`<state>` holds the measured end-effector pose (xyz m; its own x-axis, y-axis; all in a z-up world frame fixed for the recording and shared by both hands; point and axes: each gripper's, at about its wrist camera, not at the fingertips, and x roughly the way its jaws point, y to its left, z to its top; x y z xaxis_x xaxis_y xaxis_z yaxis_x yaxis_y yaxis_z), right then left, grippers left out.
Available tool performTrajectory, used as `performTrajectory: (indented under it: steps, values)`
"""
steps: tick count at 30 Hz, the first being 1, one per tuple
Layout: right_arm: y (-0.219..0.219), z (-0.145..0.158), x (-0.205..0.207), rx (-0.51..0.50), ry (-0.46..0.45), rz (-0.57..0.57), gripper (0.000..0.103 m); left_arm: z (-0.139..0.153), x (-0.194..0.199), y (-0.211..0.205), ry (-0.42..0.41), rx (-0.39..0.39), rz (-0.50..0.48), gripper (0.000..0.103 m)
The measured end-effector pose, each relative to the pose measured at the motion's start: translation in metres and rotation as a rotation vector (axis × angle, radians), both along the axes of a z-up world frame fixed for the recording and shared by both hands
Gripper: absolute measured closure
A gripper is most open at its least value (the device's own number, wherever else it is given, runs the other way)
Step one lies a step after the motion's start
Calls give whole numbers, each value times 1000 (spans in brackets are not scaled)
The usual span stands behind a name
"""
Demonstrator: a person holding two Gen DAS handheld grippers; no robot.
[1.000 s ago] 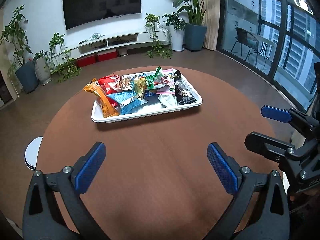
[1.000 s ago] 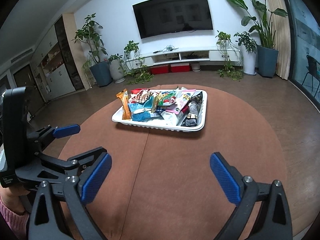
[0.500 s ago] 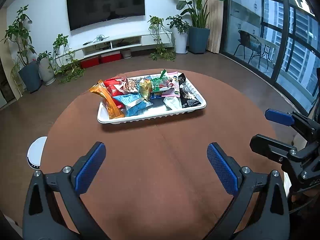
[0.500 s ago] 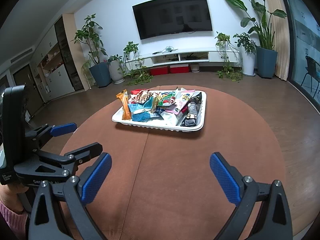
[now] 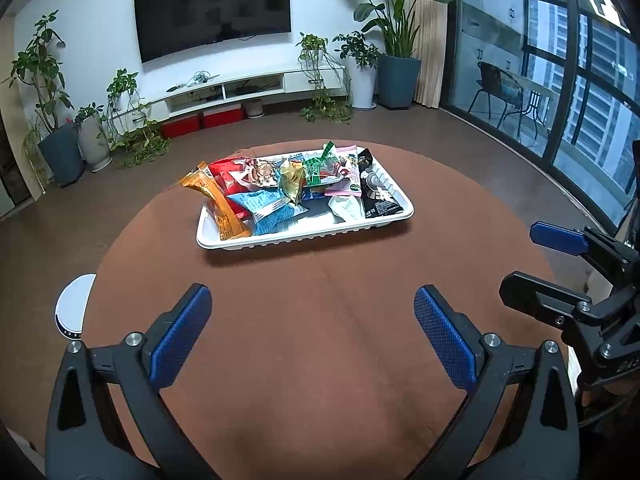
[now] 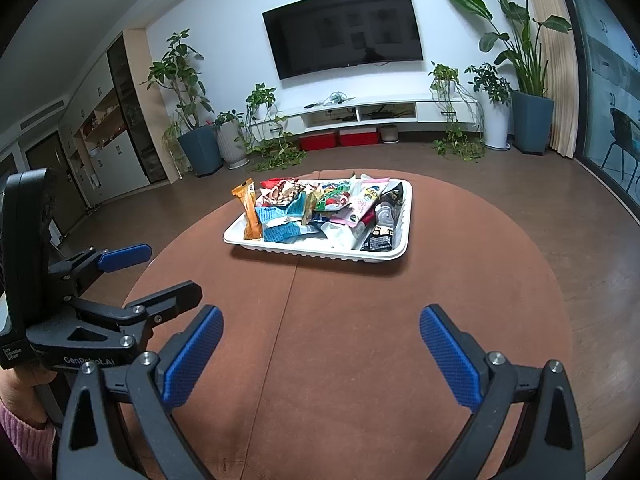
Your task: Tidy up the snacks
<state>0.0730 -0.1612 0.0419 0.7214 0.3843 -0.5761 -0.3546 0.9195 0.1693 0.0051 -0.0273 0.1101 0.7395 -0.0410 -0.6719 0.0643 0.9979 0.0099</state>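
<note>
Lay far across the bench: white tray of snacks, long axis left-right. Hovered near, spread wide, empty: left gripper, right gripper.

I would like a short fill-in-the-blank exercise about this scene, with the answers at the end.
1. The snacks lie in a white ___ on the table.
2. Both the left gripper and the right gripper are ___.
3. The packet at the left end of the pile is ___ in colour.
4. On the far wall hangs a black ___.

Answers: tray; open; orange; television
</note>
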Motion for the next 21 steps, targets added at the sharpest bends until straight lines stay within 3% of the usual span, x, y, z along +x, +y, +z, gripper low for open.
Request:
performTrajectory:
  steps: [21]
  values:
    - [-1,0,0,3,1,1,2,2,1,1,-6,0,0,0]
